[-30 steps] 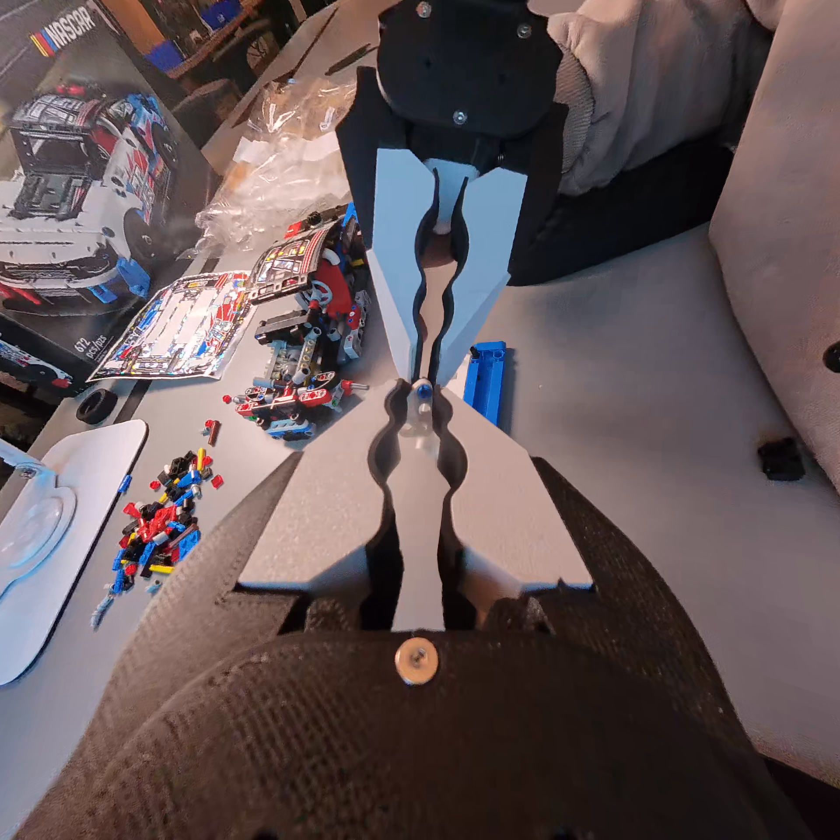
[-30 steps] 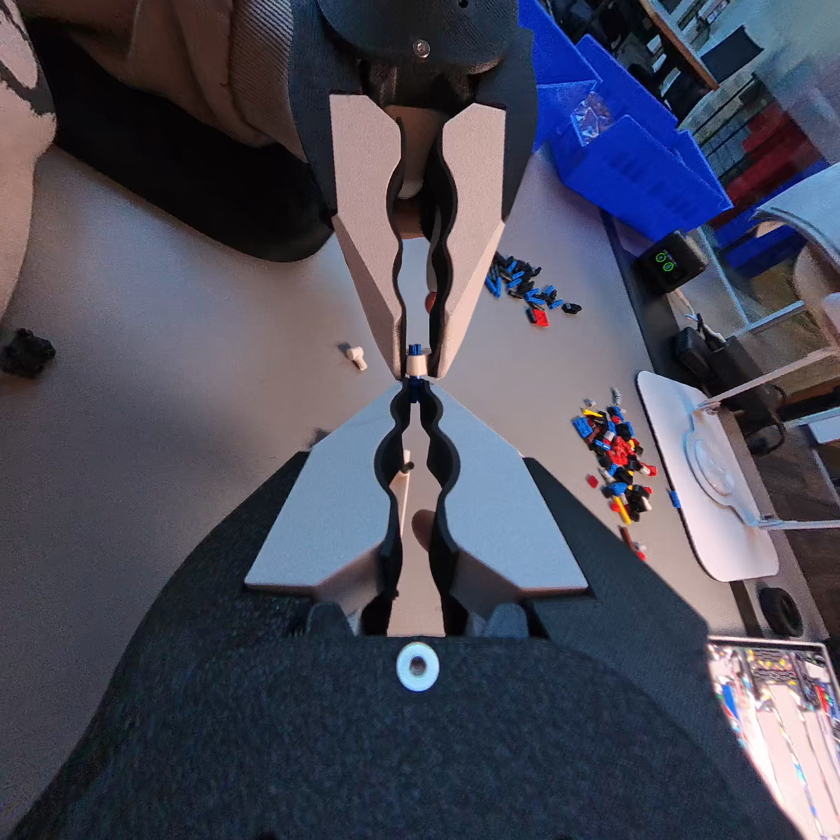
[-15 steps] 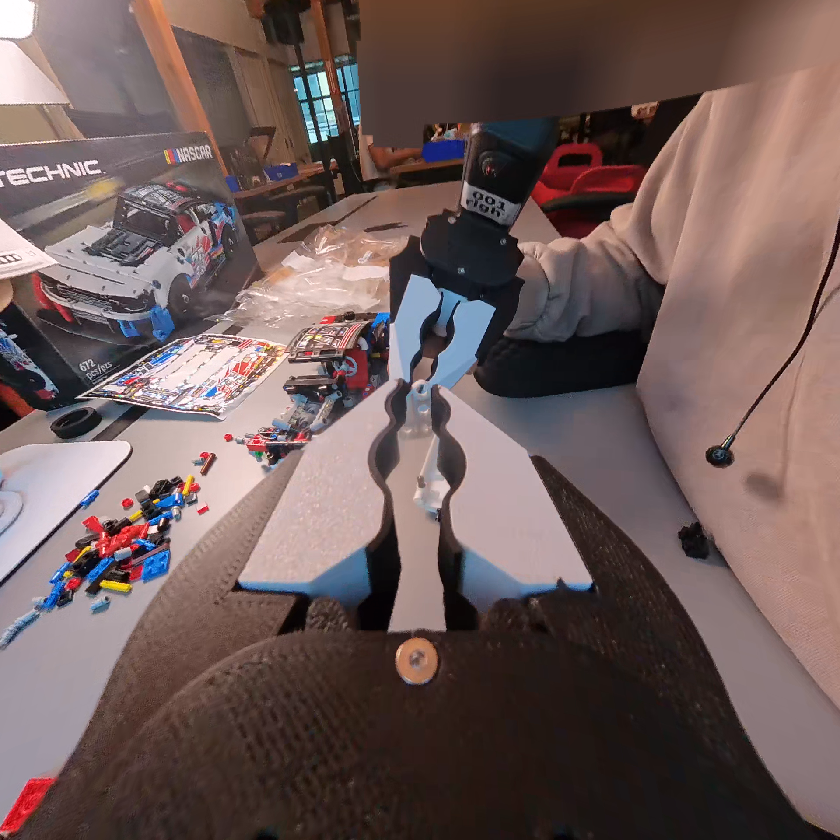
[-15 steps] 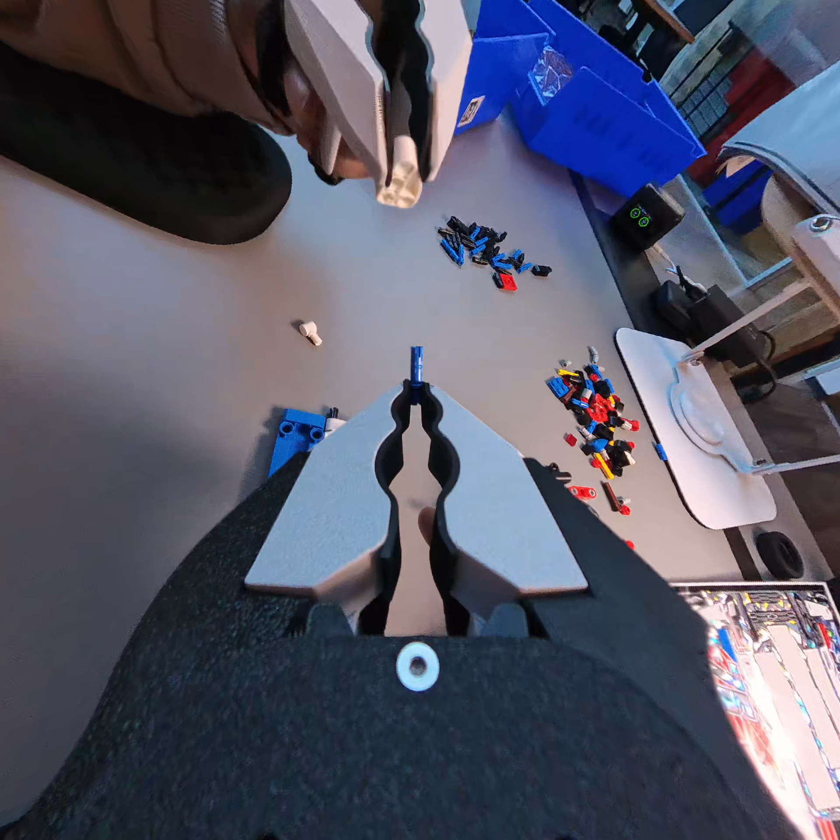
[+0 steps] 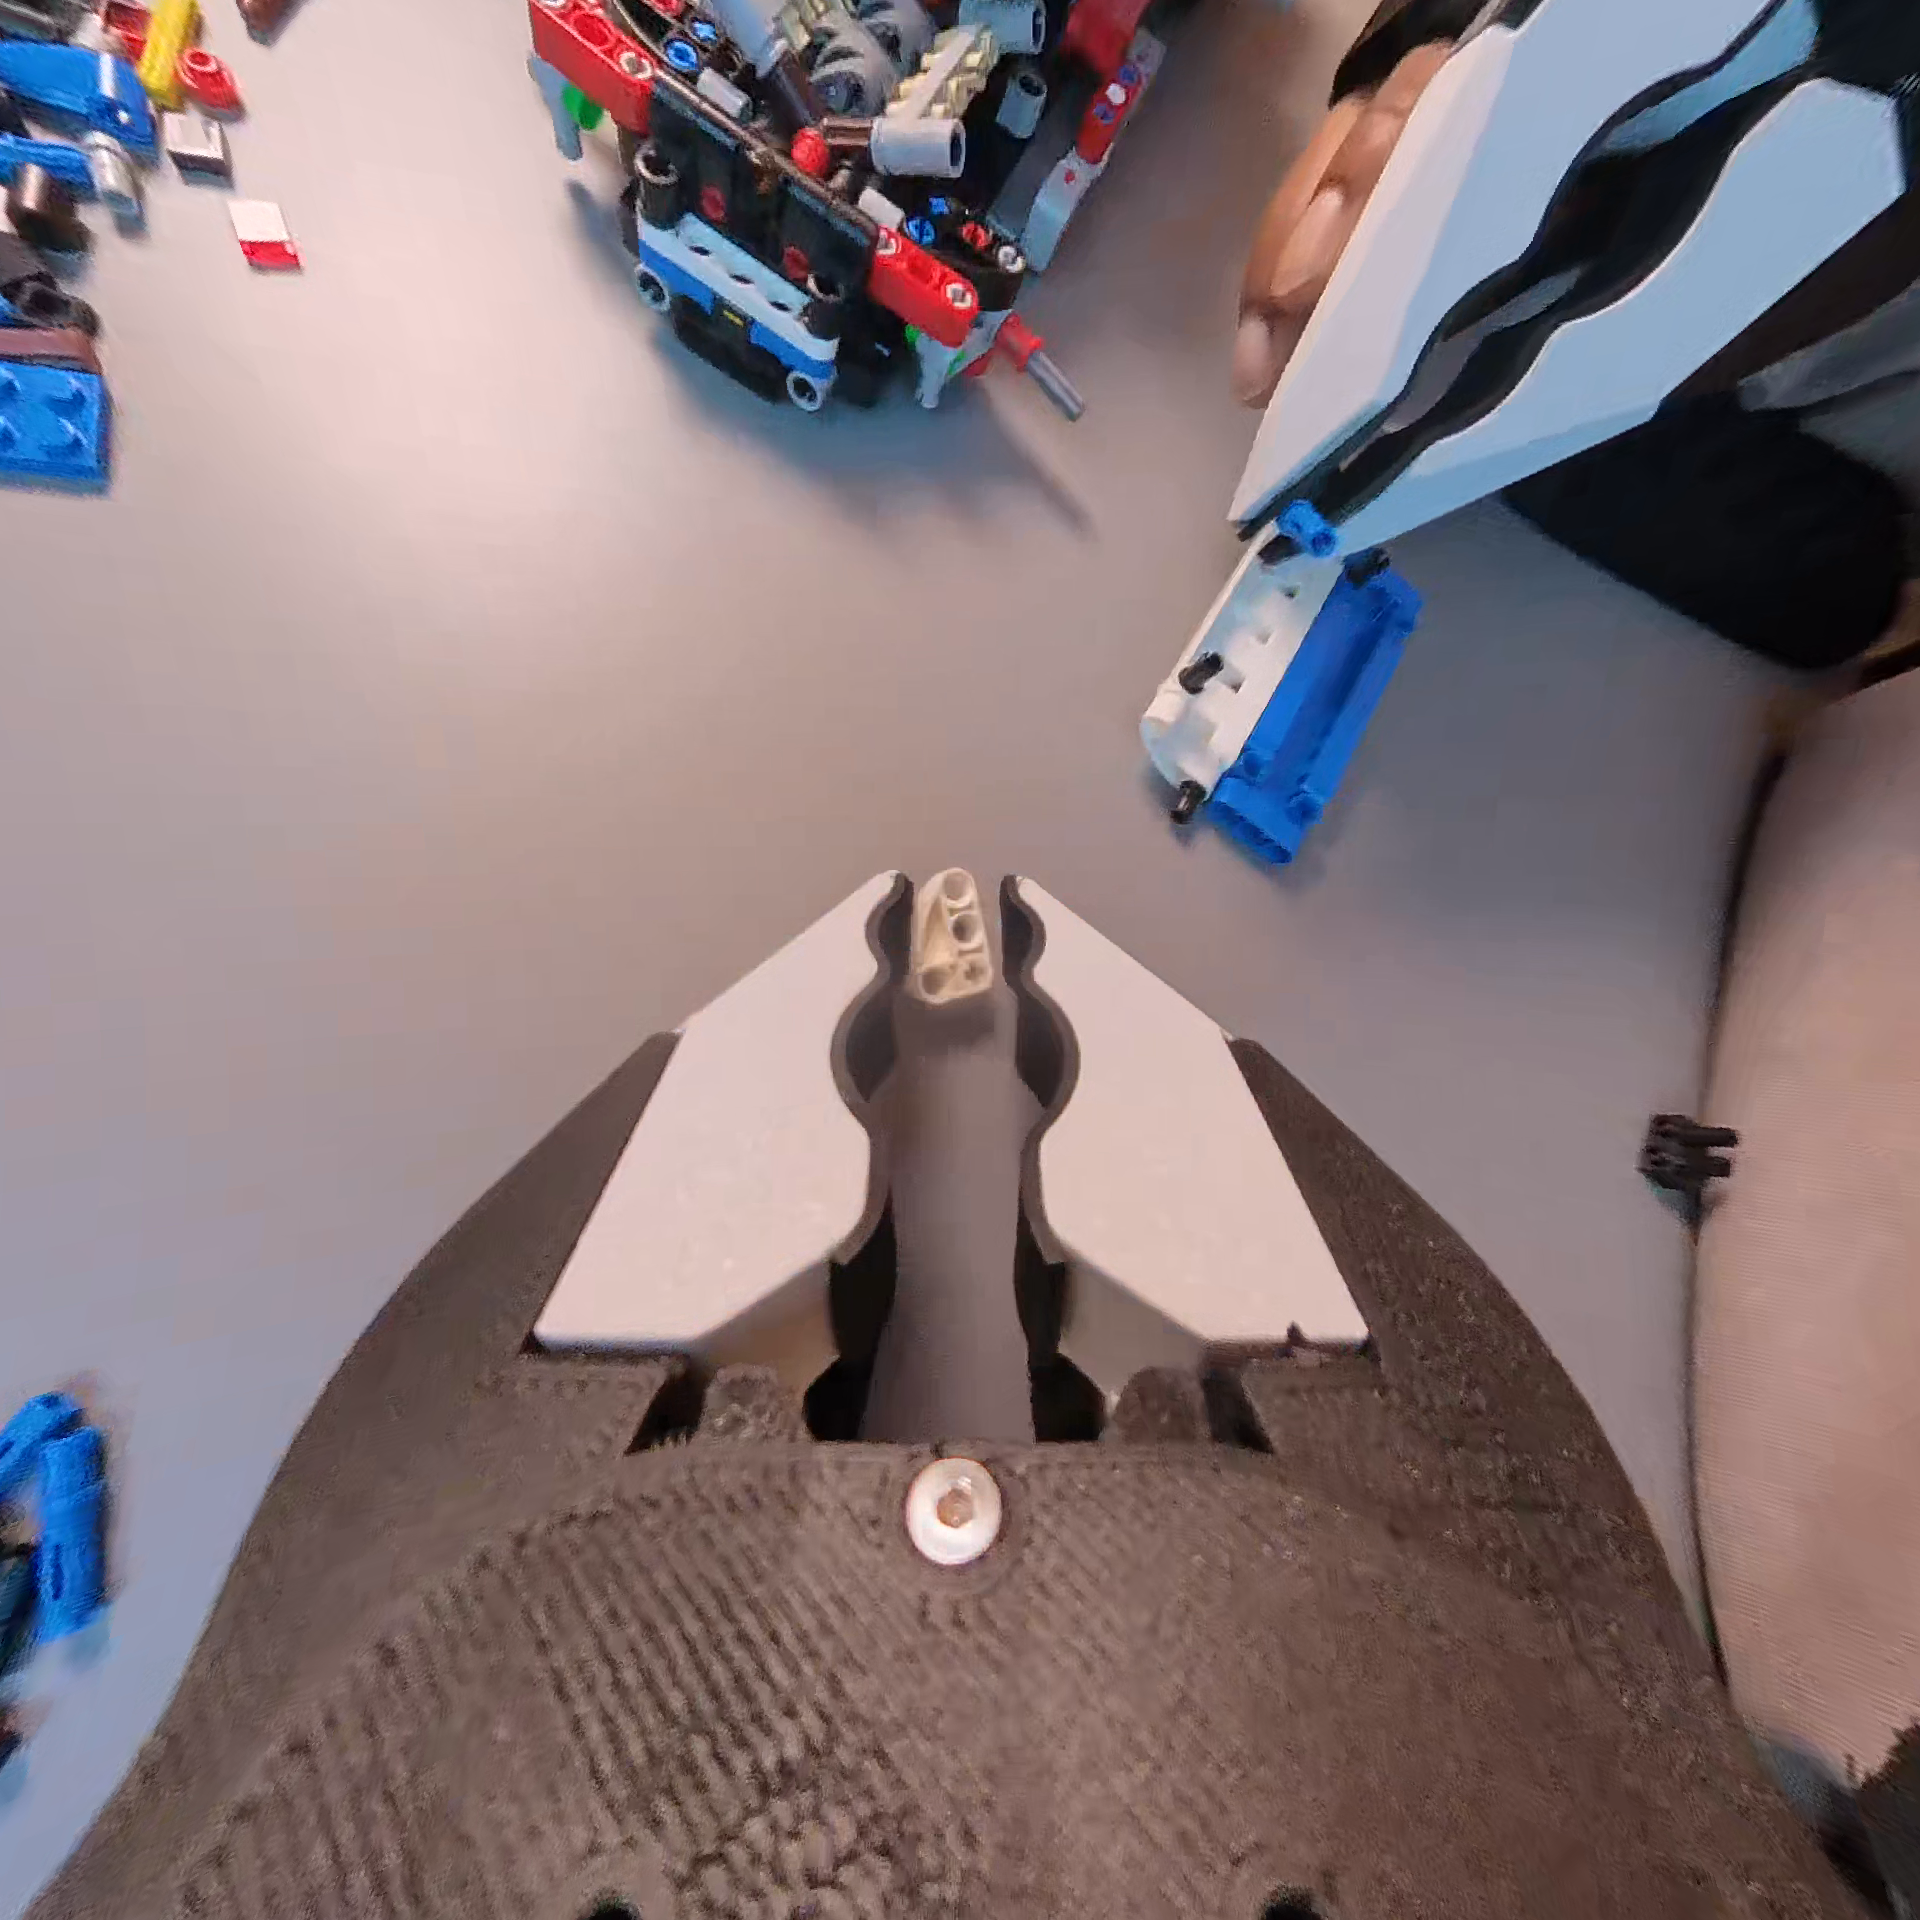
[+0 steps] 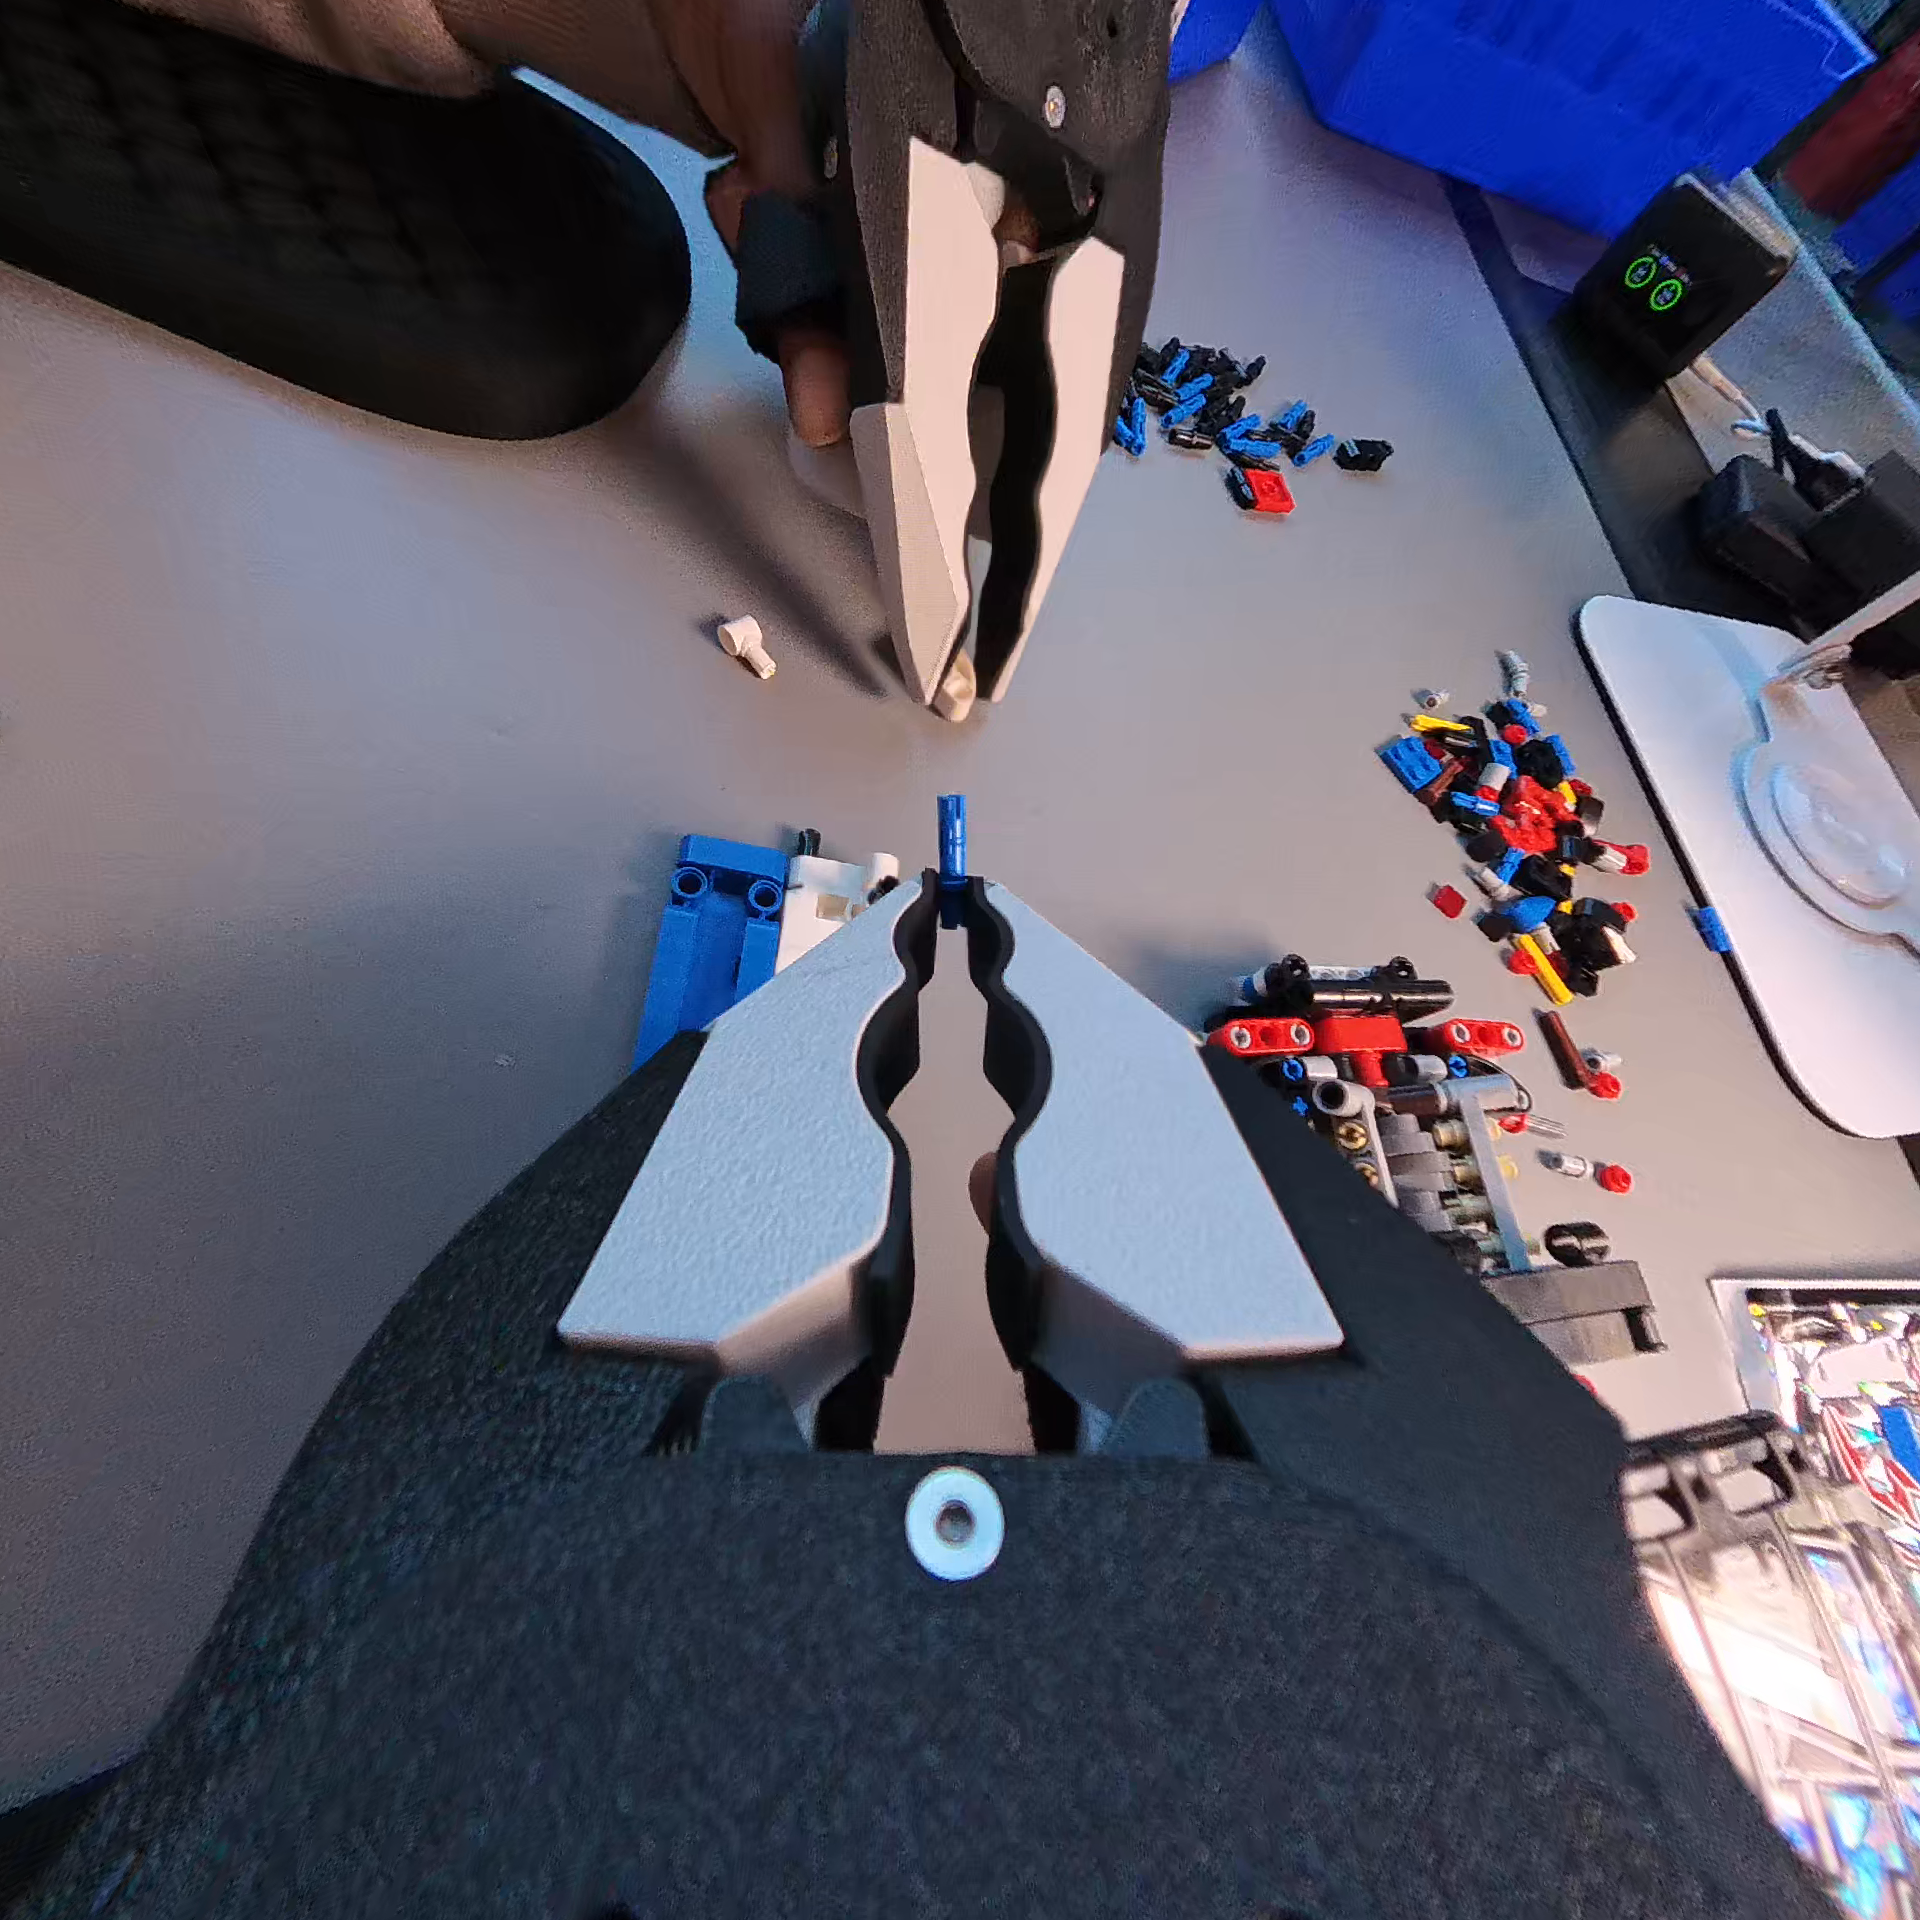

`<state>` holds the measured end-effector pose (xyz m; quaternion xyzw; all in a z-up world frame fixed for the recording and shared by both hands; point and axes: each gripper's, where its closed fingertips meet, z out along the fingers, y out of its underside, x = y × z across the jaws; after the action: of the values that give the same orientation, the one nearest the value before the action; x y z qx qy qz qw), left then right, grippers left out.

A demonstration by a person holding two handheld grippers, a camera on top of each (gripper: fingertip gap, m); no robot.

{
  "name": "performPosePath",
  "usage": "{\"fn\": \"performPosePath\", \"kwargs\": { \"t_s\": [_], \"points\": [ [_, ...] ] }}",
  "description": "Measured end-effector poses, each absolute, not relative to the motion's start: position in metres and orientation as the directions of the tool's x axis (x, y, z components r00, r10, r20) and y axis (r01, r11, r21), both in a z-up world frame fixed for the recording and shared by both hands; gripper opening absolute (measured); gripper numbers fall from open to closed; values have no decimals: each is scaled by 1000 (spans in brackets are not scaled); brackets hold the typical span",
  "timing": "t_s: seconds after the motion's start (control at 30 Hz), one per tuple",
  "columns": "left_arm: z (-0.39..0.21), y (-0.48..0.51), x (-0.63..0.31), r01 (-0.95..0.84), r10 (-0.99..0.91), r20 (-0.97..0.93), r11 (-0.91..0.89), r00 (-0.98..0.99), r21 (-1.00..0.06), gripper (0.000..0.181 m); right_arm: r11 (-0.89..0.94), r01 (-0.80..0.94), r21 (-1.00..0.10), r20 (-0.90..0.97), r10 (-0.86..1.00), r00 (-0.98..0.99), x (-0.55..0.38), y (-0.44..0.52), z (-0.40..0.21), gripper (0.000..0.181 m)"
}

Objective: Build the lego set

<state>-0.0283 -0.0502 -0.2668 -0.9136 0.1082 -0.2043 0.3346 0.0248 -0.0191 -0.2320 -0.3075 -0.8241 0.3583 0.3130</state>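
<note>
My left gripper (image 5: 953,881) is shut on a small tan lego connector (image 5: 951,940) and points down, close over the grey table. The right wrist view shows it too (image 6: 956,698), with the connector at its tip. My right gripper (image 6: 951,883) is shut on a blue pin (image 6: 951,831) that sticks out past its tips. It hovers by a blue and white sub-assembly (image 6: 727,935) lying on the table. In the left wrist view the right gripper (image 5: 1294,530) sits at the sub-assembly's (image 5: 1278,696) far end. The part-built car (image 5: 831,197) stands beyond.
A pile of loose mixed bricks (image 6: 1527,831) and a pile of black and blue pins (image 6: 1216,410) lie on the table. A small white piece (image 6: 746,644) lies alone. A white base plate (image 6: 1714,883), blue bins (image 6: 1558,83) and a sticker sheet (image 6: 1829,1455) line the right side.
The two grippers were tip to tip a second ago and have come apart. The left swung down toward the table with the tan connector. The right kept the blue pin and moved over the sub-assembly.
</note>
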Motion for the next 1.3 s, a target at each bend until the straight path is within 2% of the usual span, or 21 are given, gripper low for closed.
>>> {"fn": "performPosePath", "kwargs": {
  "t_s": [0.03,0.13,0.2,0.27,0.4,0.6,0.83,0.97,1.07,1.13,1.2,1.3],
  "points": [
    [-268,-51,-29,-84,-339,276,-753,900,-653,25,557,283,-781,295,728,-619,25,-20,-233,3],
    [-260,-48,-34,-118,-346,195,-706,918,-698,37,560,283,-779,295,724,-623,26,-22,-234,3],
    [-236,-49,-12,-108,-445,228,-611,866,-784,30,566,264,-781,311,719,-621,24,-26,-229,3],
    [-218,-49,11,-34,-502,313,-566,806,-823,27,585,245,-774,335,705,-626,22,-34,-225,3],
    [-229,-48,33,-39,-523,346,-591,779,-806,19,685,226,-692,434,646,-628,17,-42,-232,3],
    [-238,-45,36,-20,-503,372,-614,780,-789,11,717,228,-659,446,616,-649,18,-49,-240,3],
    [-234,-43,33,147,-437,534,-658,724,-738,8,783,204,-587,540,567,-622,16,-46,-238,3],
    [-234,-44,31,161,-432,548,-662,717,-732,2,799,195,-569,562,551,-617,16,-46,-237,4],
    [-232,-47,28,69,-485,456,-626,746,-777,2,736,218,-641,490,611,-622,18,-42,-230,9],
    [-242,-49,18,-59,-500,321,-605,805,-794,2,653,342,-676,333,684,-649,25,-26,-235,10],
    [-247,-52,18,-109,-521,279,-595,807,-796,2,592,461,-660,144,703,-696,36,-19,-249,11],
    [-251,-53,17,-158,-538,232,-583,810,-797,2,592,529,-608,54,696,-716,34,-16,-268,13]
  ]
}}
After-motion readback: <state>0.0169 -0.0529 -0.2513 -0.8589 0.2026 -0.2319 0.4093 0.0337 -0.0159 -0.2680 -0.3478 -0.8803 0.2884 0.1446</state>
